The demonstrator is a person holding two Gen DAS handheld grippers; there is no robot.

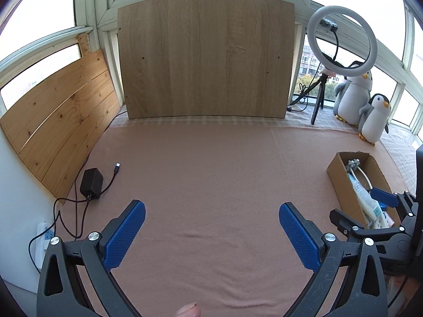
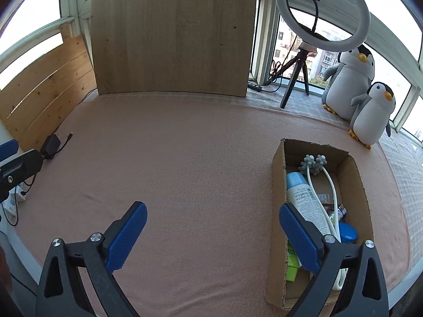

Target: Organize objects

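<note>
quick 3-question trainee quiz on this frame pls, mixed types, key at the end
1. True or false: the left gripper is shut on an object.
2. Multiple choice: where does the white tube with the light blue cap lie?
A. on the pink cloth beside the box
B. inside the cardboard box
C. against the wooden board
3. Fill in: the two plush toys by the window, beyond the box, are ____.

Key
1. False: both it and the right gripper have their jaws wide apart, holding nothing.
2. B
3. penguins
</note>
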